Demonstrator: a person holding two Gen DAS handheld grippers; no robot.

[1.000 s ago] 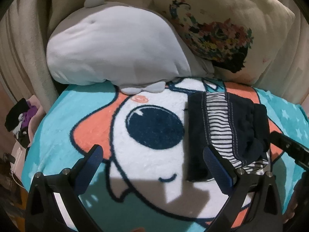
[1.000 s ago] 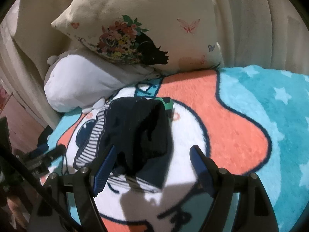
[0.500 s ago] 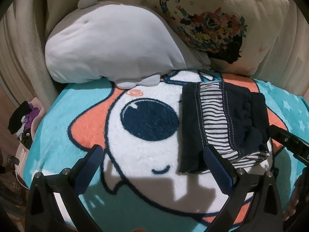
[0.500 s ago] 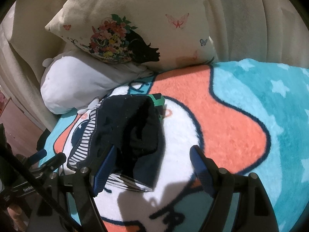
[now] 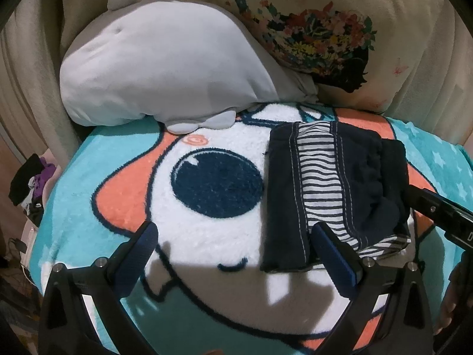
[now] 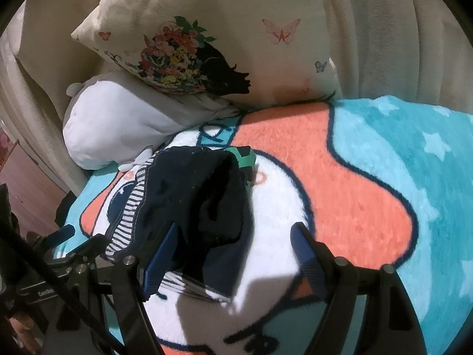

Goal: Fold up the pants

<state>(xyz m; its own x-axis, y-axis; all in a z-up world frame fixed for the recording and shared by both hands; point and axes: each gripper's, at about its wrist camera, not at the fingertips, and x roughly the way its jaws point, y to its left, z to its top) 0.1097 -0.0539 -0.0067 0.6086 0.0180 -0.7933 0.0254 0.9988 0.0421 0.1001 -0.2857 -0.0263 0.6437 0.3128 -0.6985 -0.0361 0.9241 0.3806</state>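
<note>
Starting at the left: left gripper (image 5: 233, 236) spread wide with nothing between its blue pads (image 5: 139, 251), hovering low over the white face of the cartoon blanket (image 5: 124, 159), just short of the big navy eye print (image 5: 218, 186). Behind that, against the headboard, a grey plush pillow (image 5: 165, 68) and to its right a floral cushion (image 5: 325, 29), both well clear of the work. Further right, beside the eye print, the pants (image 5: 325, 189): navy with a striped panel, lying flat on the blanket as a compact, roughly rectangular bundle, layers stacked, the striped edge peeking out at the near corner. At the right edge of that bundle, right gripper (image 6: 236, 230) likewise released, jaws wide apart and clamping nothing; its left pad close against the near end of the pants (image 6: 183, 195), contact impossible to tell. Beyond it, only orange and teal blanket. Judging by the tidy stack, looks like the closing stage: folds made, cloth let go. Next move seems to call for little more than a check: perhaps pressing the puffed dark top layer flat, squaring the loose striped corner, then lifting both tools straight away without snagging a pad on the soft fabric and dragging the stack open
</note>
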